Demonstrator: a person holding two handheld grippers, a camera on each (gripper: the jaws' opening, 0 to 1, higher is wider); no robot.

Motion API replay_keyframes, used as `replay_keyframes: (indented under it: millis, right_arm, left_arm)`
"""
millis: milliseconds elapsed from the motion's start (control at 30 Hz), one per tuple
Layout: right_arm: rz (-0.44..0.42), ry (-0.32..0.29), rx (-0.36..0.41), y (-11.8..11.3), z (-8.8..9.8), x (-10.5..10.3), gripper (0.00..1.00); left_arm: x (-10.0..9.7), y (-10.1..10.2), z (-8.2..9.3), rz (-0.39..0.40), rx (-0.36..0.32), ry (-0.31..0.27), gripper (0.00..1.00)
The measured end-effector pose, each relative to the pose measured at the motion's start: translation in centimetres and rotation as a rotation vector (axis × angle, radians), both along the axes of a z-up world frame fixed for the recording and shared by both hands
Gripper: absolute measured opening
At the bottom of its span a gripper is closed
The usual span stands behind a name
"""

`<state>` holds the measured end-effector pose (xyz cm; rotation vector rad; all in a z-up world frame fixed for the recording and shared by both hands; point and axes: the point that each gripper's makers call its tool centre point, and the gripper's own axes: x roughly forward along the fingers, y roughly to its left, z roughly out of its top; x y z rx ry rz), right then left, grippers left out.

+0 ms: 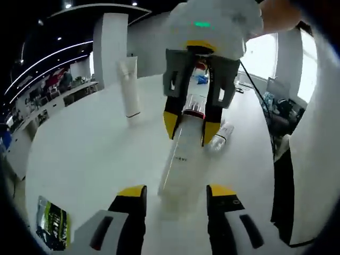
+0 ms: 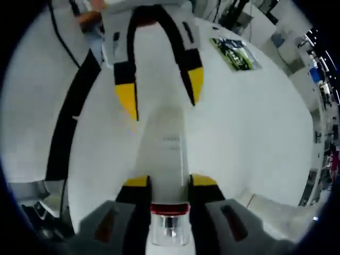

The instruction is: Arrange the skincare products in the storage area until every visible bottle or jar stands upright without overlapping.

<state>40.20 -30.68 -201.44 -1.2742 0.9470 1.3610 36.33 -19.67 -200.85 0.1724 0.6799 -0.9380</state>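
Note:
A long white bottle point(image 1: 178, 159) with a red ring and a clear cap runs lengthwise between the two grippers. My right gripper point(image 2: 170, 181) is shut on the bottle point(image 2: 167, 149) near its red ring. In the left gripper view the right gripper point(image 1: 189, 129) comes down from the top onto the cap end. My left gripper point(image 1: 176, 194) is open, its jaws standing on either side of the bottle's blurred base end. The left gripper point(image 2: 161, 93) also appears at the top of the right gripper view. A white tube point(image 1: 129, 87) stands upright on the table at the back left.
A small clear bottle point(image 1: 220, 135) lies on its side just right of the held bottle. A printed green-and-black card point(image 1: 50, 223) lies at the near left of the white round table point(image 1: 90, 154); the card point(image 2: 234, 53) also shows at the upper right. A dark cable point(image 2: 66, 127) runs along the table edge.

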Motion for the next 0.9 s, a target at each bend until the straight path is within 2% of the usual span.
replay_keyframes:
  millis: [33, 167, 333, 433, 467, 533, 567, 600, 767, 900]
  right_arm:
    - [0.011, 0.004, 0.001, 0.8, 0.0, -0.6, 0.24]
    - [0.009, 0.016, 0.007, 1.8, 0.0, -1.3, 0.24]
    - [0.039, 0.016, 0.009, 3.2, -0.1, -2.6, 0.24]
    - [0.062, 0.017, 0.012, 4.1, 0.0, -3.3, 0.24]
    - [0.065, 0.017, 0.014, 4.4, 0.0, -3.5, 0.24]
    - [0.070, 0.018, 0.019, 4.9, 0.1, -3.9, 0.24]
    - [0.084, 0.021, 0.035, 5.9, 0.2, -4.7, 0.25]
    - [0.085, 0.019, 0.033, 5.9, 0.2, -4.8, 0.25]
    - [0.087, 0.010, 0.030, 5.9, 0.1, -5.2, 0.26]
    - [0.100, 0.051, 0.029, 5.6, -0.3, -6.0, 0.27]
  left_arm:
    - [0.3, -1.1, -0.6, -0.068, 0.036, -0.020, 0.49]
    - [0.6, -2.6, -1.0, -0.136, 0.065, -0.054, 0.48]
    - [0.3, -4.2, -1.9, -0.229, 0.101, -0.070, 0.33]
    - [0.0, -4.6, -2.2, -0.246, 0.103, -0.050, 0.32]
    - [0.1, -5.5, -2.1, -0.285, 0.099, -0.089, 0.32]
    - [-0.2, -5.9, -2.2, -0.294, 0.087, -0.078, 0.31]
    - [-0.5, -6.4, -2.1, -0.326, 0.082, -0.099, 0.30]
    - [-0.8, -6.5, -2.1, -0.344, 0.074, -0.093, 0.30]
    - [-0.8, -6.3, -2.0, -0.335, 0.050, -0.121, 0.29]
    - [-1.8, -6.4, -2.1, -0.304, 0.040, -0.097, 0.28]
